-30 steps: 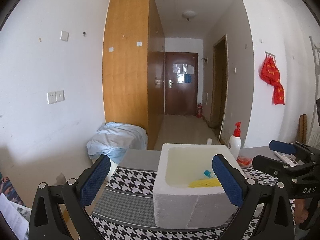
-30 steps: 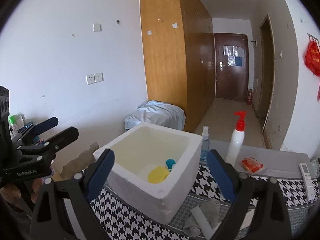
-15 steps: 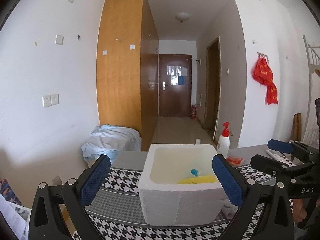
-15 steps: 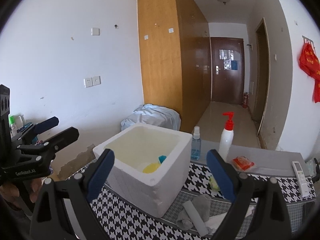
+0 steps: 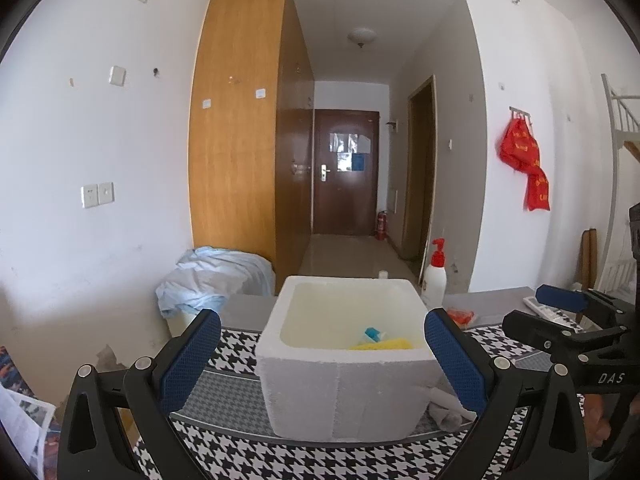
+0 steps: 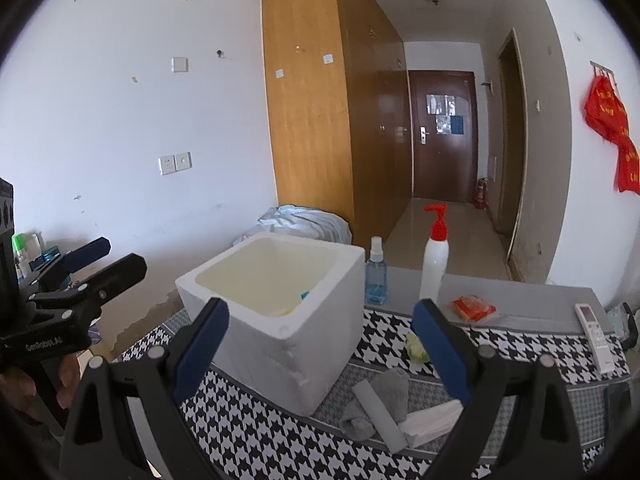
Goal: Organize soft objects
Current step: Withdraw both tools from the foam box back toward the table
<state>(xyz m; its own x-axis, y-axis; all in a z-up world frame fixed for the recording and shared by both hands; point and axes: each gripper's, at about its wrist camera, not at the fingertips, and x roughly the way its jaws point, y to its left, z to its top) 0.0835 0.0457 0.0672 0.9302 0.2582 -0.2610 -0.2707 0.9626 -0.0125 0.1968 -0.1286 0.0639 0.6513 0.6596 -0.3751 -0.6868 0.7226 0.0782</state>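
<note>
Left tool (image 5: 322, 356) hides foam box's (image 5: 340, 392) sides.

Sitting upright and open on houndstooth cloth (image 6: 256, 432): white foam box (image 6: 296, 344), holding yellow item (image 5: 382, 345) and blue item (image 5: 372, 335) at bottom. Lying just right of box: grey cloth (image 6: 390, 386), white roll (image 6: 378, 412), yellow-green wad (image 6: 416, 346).

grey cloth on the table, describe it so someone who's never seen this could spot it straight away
Find the white foam box on the houndstooth mat. Just to its right, at the mat's near edge, the grey cloth lies crumpled, with a white roll lying across it. It is the only dull grey, limp thing there; the small item behind it is yellow-green.
</note>
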